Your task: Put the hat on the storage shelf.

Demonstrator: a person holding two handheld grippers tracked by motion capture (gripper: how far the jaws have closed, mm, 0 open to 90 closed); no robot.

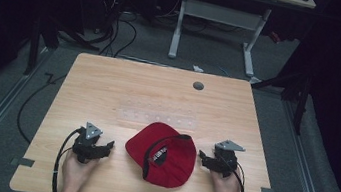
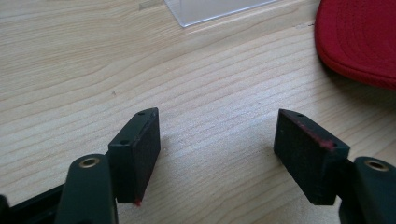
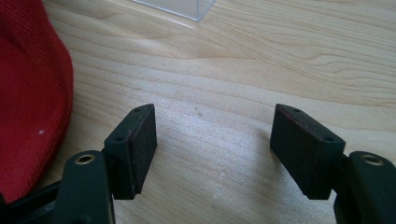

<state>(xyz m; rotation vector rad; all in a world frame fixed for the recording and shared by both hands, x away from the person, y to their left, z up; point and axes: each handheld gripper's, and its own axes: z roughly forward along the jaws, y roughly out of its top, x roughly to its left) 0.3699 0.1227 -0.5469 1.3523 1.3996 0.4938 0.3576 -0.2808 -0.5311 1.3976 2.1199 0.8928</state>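
- The red cap (image 1: 163, 153) lay upside down near the middle of the desk's (image 1: 110, 82) near edge, its opening facing up and its brim toward the left side. Neither tool touched it.
- The left gripper (image 1: 103, 148) rested on the desk just beside the brim, fingers (image 2: 137, 149) spread wide with only bare wood between them. The right gripper (image 1: 204, 160) sat just beside the crown, fingers (image 3: 135, 144) likewise parted and empty.
- Risk: the cap is soft fabric. A pinch on one side alone would likely fold or drag it rather than lift it cleanly.
- Risk: closing on the thin brim edge from a low angle could let the fingers ride over it and close on nothing.
- Risk: a push from either side would slide the cap toward the near edge, and possibly off it.
- A clear plastic piece (image 1: 157, 118) lay behind the cap; a forward shove could knock the cap into it.
- Red lint on the left pads suggested wear; grip may be reduced.
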